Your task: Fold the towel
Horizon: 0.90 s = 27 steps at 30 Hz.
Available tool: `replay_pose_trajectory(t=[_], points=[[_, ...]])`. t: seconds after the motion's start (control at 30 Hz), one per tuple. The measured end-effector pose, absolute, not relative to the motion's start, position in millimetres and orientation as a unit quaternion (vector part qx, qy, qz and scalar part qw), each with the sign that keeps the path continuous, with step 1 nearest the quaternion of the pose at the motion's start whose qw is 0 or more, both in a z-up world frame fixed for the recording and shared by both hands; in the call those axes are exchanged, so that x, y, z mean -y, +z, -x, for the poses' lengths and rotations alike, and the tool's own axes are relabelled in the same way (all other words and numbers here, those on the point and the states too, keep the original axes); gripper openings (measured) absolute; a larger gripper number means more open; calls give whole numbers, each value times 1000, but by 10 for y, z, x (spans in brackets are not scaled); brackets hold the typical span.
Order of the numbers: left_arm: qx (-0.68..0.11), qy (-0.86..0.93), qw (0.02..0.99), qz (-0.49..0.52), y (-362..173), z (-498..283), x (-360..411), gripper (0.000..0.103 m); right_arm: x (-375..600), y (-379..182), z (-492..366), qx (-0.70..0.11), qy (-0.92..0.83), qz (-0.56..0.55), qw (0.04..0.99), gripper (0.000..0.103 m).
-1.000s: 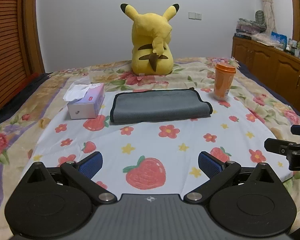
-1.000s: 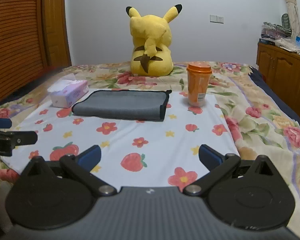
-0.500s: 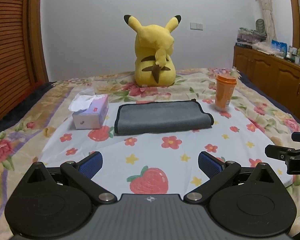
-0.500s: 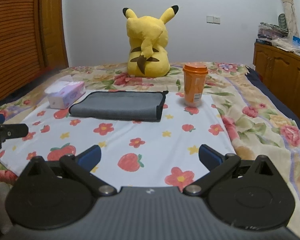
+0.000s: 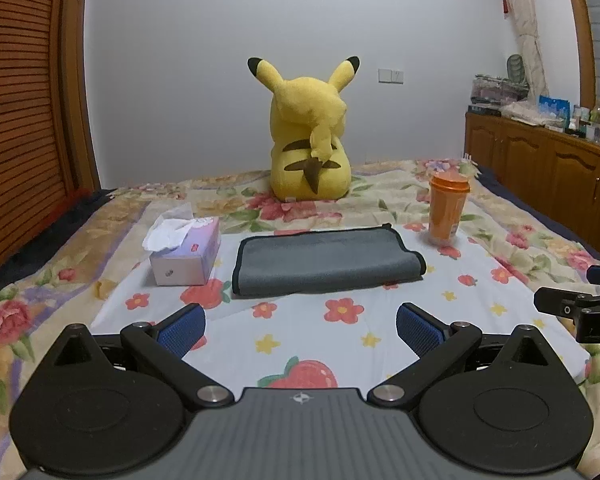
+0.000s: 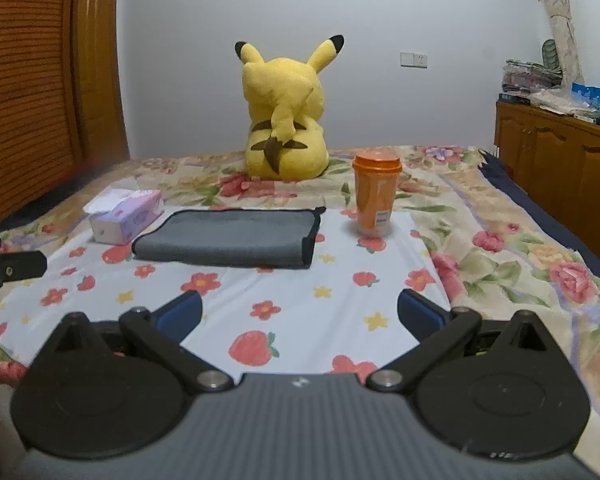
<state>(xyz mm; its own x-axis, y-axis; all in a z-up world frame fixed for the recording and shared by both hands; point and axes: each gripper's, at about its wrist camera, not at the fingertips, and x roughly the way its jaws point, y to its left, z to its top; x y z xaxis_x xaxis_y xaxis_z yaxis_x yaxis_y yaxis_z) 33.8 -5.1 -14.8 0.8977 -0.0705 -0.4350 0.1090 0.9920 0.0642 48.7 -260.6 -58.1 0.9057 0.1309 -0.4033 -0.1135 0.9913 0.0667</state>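
A grey towel (image 5: 324,260) with a dark hem lies folded flat on a white floral cloth (image 5: 340,344) on the bed; it also shows in the right wrist view (image 6: 232,238). My left gripper (image 5: 300,330) is open and empty, well short of the towel. My right gripper (image 6: 300,316) is open and empty, also back from the towel. Part of the right gripper shows at the right edge of the left wrist view (image 5: 580,308). Part of the left gripper shows at the left edge of the right wrist view (image 6: 8,268).
A tissue box (image 5: 188,254) stands left of the towel and an orange cup (image 5: 448,208) right of it. A yellow plush toy (image 5: 310,140) sits behind. Wooden cabinets (image 5: 540,160) line the right wall; a slatted wooden door (image 5: 20,120) is at left.
Both grippers have drawn back and risen a little from the towel, which looks smaller and farther. Both stay open. The towel has not moved.
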Motion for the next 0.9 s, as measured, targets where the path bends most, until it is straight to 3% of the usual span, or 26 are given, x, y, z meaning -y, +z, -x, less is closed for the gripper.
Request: replay_pose_trajectory(t=[0.9], points=[[-162,-40,985,-41,-30,-230,41,103,2705,-474,-367,-148,40,-33,988,103]])
